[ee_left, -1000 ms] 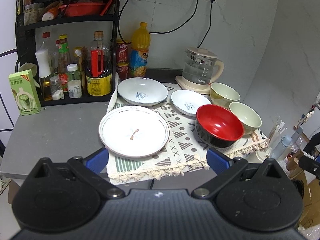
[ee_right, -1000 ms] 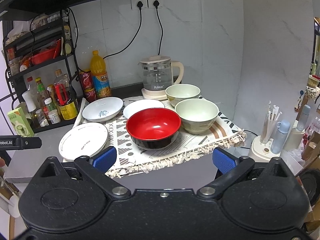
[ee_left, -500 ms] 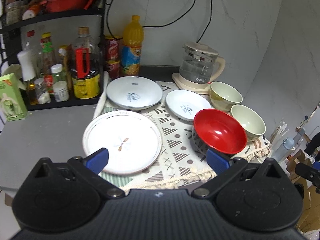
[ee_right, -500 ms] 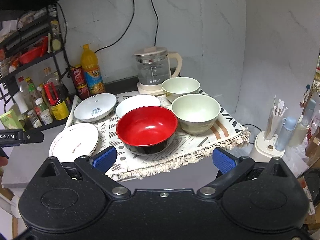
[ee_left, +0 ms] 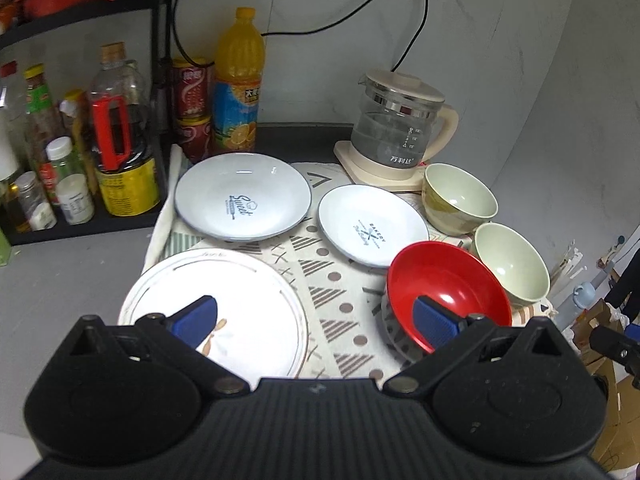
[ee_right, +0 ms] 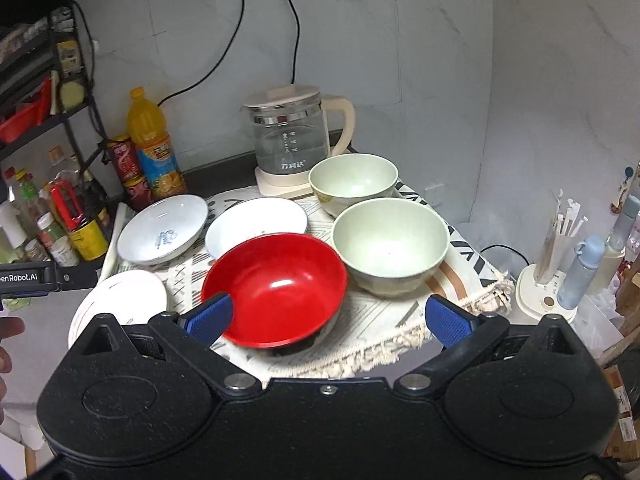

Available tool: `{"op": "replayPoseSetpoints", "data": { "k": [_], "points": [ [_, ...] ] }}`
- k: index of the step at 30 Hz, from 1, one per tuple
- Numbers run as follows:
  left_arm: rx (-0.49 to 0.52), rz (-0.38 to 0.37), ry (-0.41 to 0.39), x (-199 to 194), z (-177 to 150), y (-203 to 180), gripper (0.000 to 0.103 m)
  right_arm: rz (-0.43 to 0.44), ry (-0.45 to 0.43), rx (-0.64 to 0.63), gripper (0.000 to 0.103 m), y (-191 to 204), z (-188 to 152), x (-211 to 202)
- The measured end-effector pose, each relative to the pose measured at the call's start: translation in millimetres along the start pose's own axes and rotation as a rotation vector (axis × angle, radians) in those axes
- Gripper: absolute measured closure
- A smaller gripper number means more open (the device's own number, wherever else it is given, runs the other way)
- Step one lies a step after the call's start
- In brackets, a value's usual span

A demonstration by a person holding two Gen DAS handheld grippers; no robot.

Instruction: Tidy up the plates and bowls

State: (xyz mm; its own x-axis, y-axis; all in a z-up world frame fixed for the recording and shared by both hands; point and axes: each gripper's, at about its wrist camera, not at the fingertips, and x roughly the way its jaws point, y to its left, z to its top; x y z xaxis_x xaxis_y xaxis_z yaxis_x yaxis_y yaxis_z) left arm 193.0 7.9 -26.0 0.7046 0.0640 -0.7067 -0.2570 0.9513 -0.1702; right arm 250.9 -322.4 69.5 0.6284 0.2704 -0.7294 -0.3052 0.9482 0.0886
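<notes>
1. Both grippers hover over the counter with blue ribbed pads spread wide, holding nothing: left gripper [ee_left: 314,322] above the flat plate [ee_left: 240,300], right gripper [ee_right: 326,318] above the red bowl [ee_right: 280,284].
2. Glossy red bowl, black outside, sits at the front of a patterned fringed cloth [ee_right: 384,328].
3. Two pale green bowls [ee_right: 390,244] stand just beside it, near a glass kettle [ee_right: 292,136].
4. Two white glazed dishes [ee_left: 242,196] with blue print lie behind the flat plate.
</notes>
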Motion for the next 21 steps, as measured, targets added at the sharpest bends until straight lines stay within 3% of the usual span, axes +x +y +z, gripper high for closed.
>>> {"op": "replayPoseSetpoints", "data": {
  "k": [14,21],
  "points": [
    [0.103,-0.071,0.069,57.0,41.6,-30.7,0.0,-0.041,0.029,0.127,0.0,-18.6,27.6,48.0],
    [0.141,-0.064,0.088,79.7,54.5,-59.8,0.0,-0.075,0.025,0.091,0.0,-34.3,40.9,69.0]
  ]
}}
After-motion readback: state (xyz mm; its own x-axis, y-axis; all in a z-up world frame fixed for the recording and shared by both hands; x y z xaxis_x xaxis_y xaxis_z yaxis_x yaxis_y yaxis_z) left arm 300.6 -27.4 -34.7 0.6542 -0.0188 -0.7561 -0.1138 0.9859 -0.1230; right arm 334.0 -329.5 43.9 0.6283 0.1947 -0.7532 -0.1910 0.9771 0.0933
